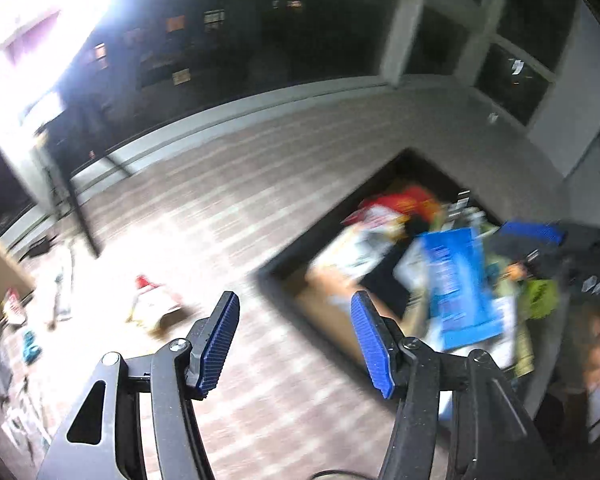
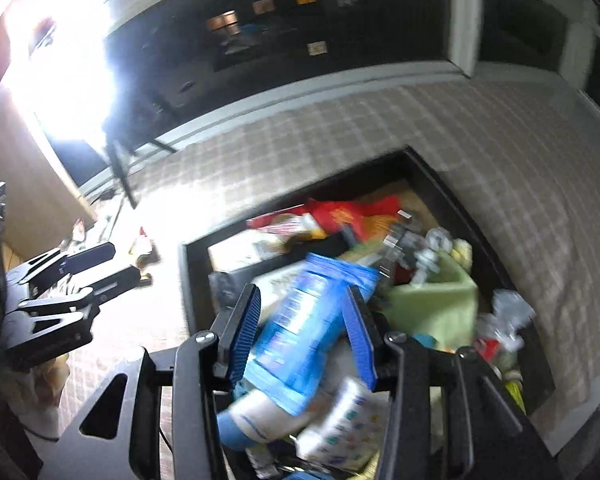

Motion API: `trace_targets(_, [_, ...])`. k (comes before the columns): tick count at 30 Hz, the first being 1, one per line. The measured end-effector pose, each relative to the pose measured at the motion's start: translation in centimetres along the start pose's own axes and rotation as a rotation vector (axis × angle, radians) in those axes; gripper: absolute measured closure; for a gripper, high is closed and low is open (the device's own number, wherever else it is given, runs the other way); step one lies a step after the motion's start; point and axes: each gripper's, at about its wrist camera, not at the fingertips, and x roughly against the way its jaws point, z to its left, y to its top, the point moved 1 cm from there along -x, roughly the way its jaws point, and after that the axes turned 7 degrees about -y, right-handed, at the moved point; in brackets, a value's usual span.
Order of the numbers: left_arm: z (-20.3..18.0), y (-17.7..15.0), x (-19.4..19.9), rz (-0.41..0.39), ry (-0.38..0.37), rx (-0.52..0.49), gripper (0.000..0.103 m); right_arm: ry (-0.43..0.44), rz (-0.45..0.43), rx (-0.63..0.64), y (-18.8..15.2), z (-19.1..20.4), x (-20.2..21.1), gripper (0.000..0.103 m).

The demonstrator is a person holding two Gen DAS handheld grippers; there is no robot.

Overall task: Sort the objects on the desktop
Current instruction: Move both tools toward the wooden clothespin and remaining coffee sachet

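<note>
My right gripper [image 2: 302, 334] hangs over a black-walled box [image 2: 190, 280] full of packets. A blue packet [image 2: 304, 320] lies blurred between its blue pads [image 2: 246, 332], slanting down onto the pile, and the pads stand off it, so the gripper is open. In the left wrist view the same blue packet [image 1: 460, 284] leans on the heap in the box [image 1: 284, 284], below the right gripper's pad [image 1: 536, 233]. My left gripper [image 1: 296, 344] is open and empty over the checked tablecloth, left of the box. It also shows in the right wrist view as the left gripper [image 2: 126, 262].
In the box lie a red packet [image 2: 340, 212], a light green carton [image 2: 440, 304] and several small wrapped things. A small red-and-white packet [image 1: 152, 304] sits on the cloth to the left. More clutter, with a teal item [image 1: 30, 346], lies at the far left. A bright lamp glares at the upper left.
</note>
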Motion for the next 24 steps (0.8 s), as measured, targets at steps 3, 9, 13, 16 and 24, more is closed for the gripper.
trace_targets(3, [3.3, -1.1, 0.0, 0.013, 0.040, 0.019, 0.049, 0.032, 0.010, 0.079, 1.3, 3.1, -0.7, 0.061])
trace_targets(9, [7.9, -2.9, -0.7, 0.056, 0.097, -0.010, 0.049, 0.078, 0.037, 0.248, 3.3, 9.8, -3.2, 0.061])
trace_targets(13, [9.7, -3.8, -1.5, 0.081, 0.105, -0.025, 0.049, 0.113, 0.079, 0.296, 4.4, 13.0, -5.8, 0.060])
trace_targets(16, [10.0, -4.4, -2.3, 0.087, 0.085, -0.063, 0.049, 0.156, 0.142, 0.286, 5.2, 14.8, -8.3, 0.059])
trace_targets(24, [11.0, -4.4, -4.4, 0.123, 0.072, -0.117, 0.049, 0.163, 0.221, 0.385, 6.7, 20.0, -13.1, 0.059])
